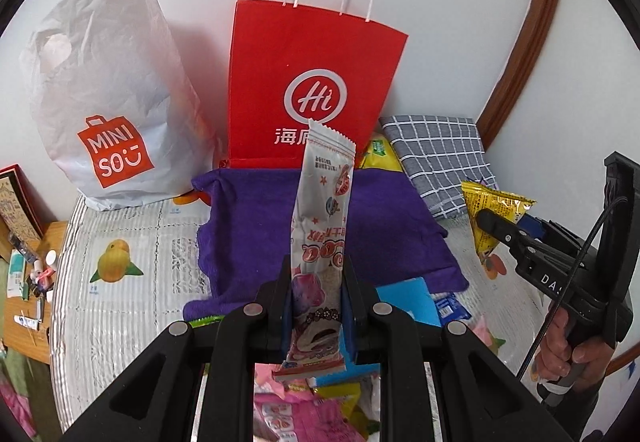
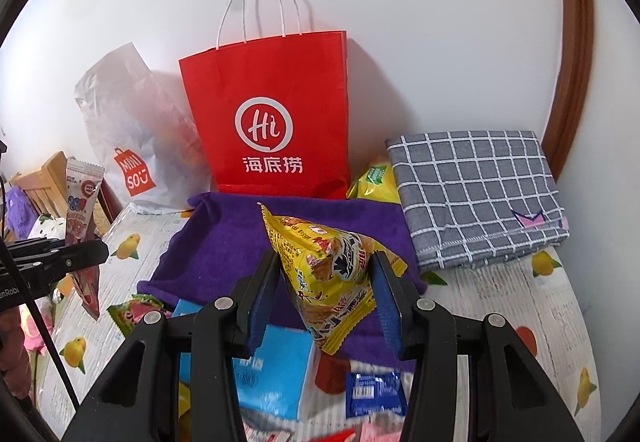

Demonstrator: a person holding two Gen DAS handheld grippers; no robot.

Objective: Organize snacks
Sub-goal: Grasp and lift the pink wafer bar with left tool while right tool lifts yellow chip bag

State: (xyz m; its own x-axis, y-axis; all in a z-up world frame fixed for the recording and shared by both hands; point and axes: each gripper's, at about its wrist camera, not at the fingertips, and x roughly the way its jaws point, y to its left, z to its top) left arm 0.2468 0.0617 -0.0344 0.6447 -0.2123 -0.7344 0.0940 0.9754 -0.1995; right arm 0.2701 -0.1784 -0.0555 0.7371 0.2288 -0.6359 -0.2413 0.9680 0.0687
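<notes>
My left gripper [image 1: 316, 278] is shut on a long white snack packet [image 1: 324, 209] and holds it upright above the purple towel [image 1: 248, 226]. It also shows in the right wrist view [image 2: 82, 197]. My right gripper [image 2: 326, 274] is shut on a yellow triangular snack bag [image 2: 324, 278], also seen at the right of the left wrist view [image 1: 490, 213]. A red paper bag [image 2: 272, 113] with white handles stands open against the wall behind the towel. A white MINISO bag [image 1: 108, 93] stands to its left.
A folded grey checked cloth [image 2: 476, 193] lies at the back right, with a yellow-green packet [image 2: 376, 181] beside the red bag. A blue box [image 2: 276, 374], a small blue packet [image 2: 374, 394] and pink packets [image 1: 296, 414] lie near me. A cluttered wooden desk [image 1: 28, 274] is left.
</notes>
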